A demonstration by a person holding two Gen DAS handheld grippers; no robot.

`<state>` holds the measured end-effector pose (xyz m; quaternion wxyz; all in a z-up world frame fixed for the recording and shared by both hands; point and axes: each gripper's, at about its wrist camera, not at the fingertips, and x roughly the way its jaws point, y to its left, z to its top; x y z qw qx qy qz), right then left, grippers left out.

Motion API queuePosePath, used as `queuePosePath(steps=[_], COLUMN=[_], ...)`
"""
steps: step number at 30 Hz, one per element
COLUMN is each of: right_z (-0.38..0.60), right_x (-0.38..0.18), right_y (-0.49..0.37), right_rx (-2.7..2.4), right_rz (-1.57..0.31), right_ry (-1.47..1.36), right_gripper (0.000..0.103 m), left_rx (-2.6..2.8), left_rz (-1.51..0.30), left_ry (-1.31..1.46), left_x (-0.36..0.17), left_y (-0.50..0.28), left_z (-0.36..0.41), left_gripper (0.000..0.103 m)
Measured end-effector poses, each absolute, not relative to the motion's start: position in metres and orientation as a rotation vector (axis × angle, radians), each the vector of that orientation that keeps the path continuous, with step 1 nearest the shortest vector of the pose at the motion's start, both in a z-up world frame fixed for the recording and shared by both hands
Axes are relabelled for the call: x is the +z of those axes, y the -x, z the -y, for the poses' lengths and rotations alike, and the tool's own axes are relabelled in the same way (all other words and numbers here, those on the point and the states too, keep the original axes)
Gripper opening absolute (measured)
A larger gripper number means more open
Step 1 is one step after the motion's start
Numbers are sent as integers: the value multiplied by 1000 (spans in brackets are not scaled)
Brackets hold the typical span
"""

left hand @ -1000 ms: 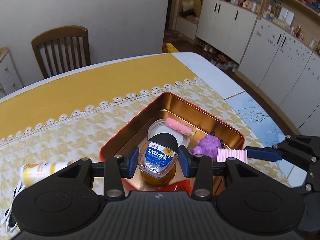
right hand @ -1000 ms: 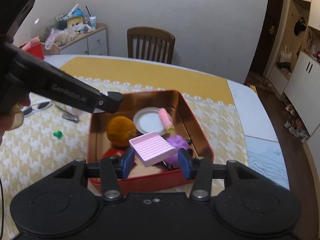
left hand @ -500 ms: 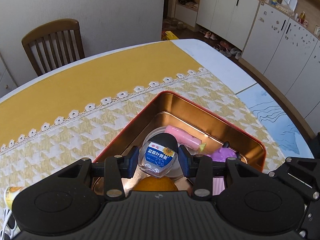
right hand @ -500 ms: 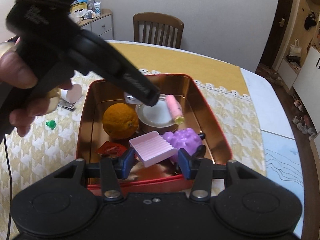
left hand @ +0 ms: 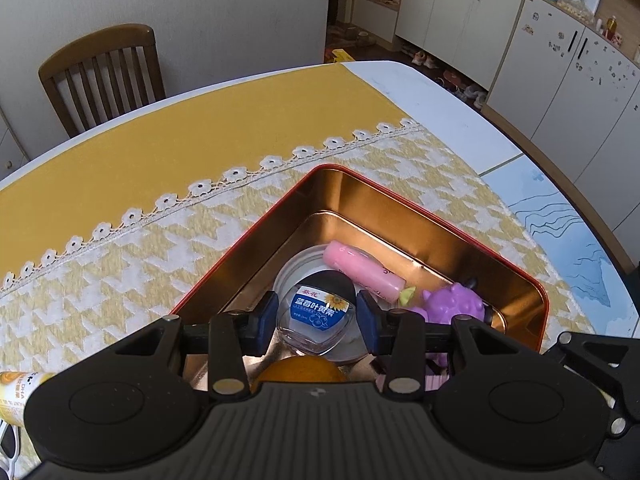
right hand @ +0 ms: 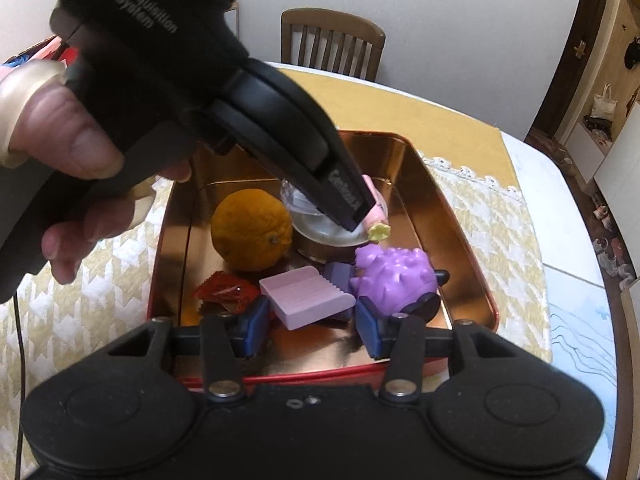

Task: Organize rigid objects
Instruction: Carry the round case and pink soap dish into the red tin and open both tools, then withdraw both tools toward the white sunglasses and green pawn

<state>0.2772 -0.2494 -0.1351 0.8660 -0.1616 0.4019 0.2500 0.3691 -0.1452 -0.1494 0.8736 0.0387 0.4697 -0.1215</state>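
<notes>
Wooden chair [left hand: 102, 76] behind the counter [left hand: 420, 88] — yellow cloth [left hand: 200, 140] with white lace trim. White cabinets [left hand: 560, 80] beyond; shoes [left hand: 460, 84], probably, on the floor.

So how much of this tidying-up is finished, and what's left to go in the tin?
Already in the red tin: an orange, a pink tube, a purple spiky toy and a red wrapper. In hand: the left tongs hold a small glass bottle over the tin, and the right tongs hold a pink ridged block just above its floor. Left: a yellow-labelled container lies outside on the cloth.
</notes>
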Motion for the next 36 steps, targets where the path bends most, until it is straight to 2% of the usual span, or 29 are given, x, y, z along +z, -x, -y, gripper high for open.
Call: queuePosePath(steps=[5,8,18,22,26,36], right_z=[251,255,265,265,262,250], right_x=[-134,-131,-116,-108,-98,-73], right_y=[-278,-280,-274,-269,-262,-240], right_rx=[521,520,504,504,510,548], right_rz=[-852,-857,-839,-828,-802,-747], right_ry=[319,287,210,186,190,191], right_gripper=[48,51,61,63,65,78], left_rx=[-248,-245,-250,-262,-272,-242], left_rz=[-992,-983,-931,-898,-863,-797], left_ry=[-65,-48,-14,-4,13,34], left_x=[-148,-145,-126,-114,-101,-77], left_y=[-369,-365,-341,-327,-311,-270], left_z=[143,138,120,112,103,68], left_gripper=[44,53,54,59,60,65])
